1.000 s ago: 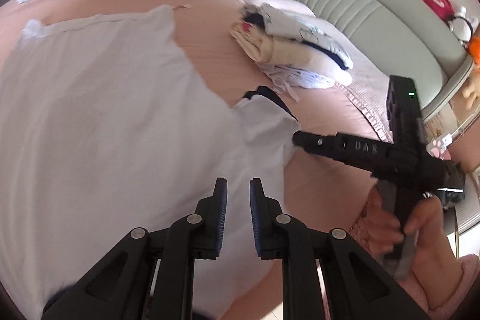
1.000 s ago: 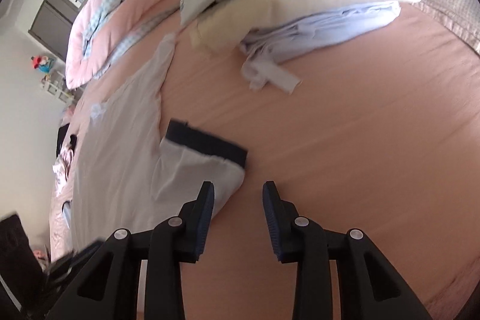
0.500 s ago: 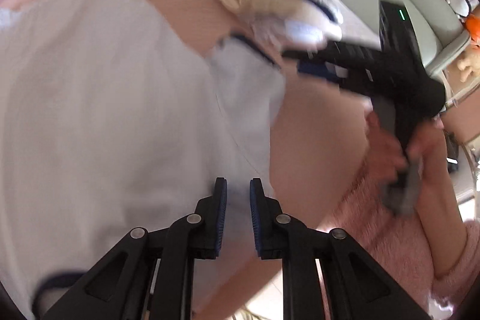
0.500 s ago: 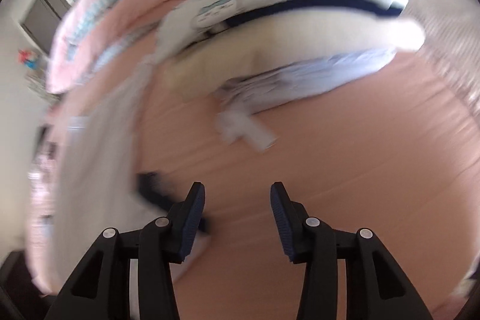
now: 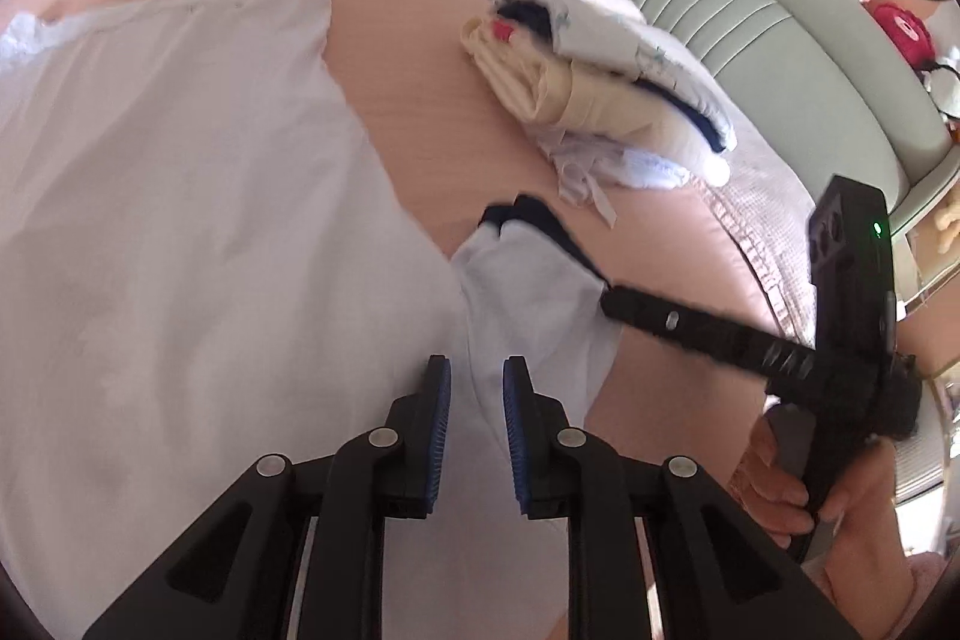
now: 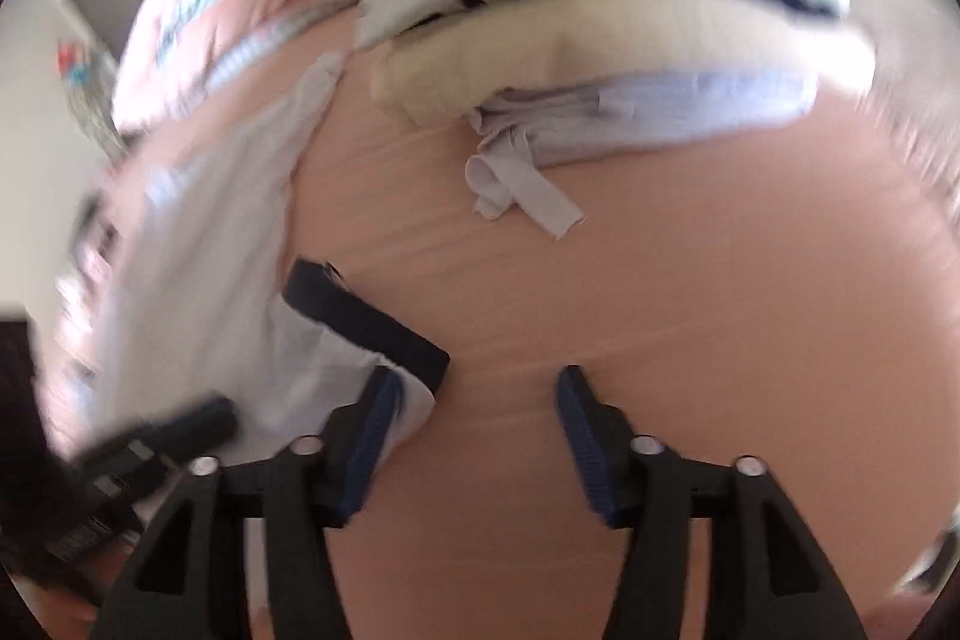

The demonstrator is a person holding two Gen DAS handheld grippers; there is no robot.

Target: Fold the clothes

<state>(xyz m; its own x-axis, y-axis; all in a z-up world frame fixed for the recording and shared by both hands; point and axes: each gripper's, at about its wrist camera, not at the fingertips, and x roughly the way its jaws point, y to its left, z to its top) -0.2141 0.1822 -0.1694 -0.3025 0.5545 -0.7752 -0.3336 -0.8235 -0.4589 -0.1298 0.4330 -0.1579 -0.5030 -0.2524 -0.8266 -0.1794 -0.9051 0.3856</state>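
Though blurred, right gripper (image 6: 474, 400) seemingly beside sleeve (image 6: 336, 340).

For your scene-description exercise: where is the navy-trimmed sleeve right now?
In the left wrist view, the sleeve lies on the pink bed, right of the shirt body, just below the folded pile, the right gripper at its edge.

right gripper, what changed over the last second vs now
The right gripper opened wider and moved in on the navy-cuffed sleeve of the white shirt; its left finger now overlaps the sleeve edge, with nothing gripped. The left gripper stays narrowly open above the shirt. The folded clothes pile is unmoved.
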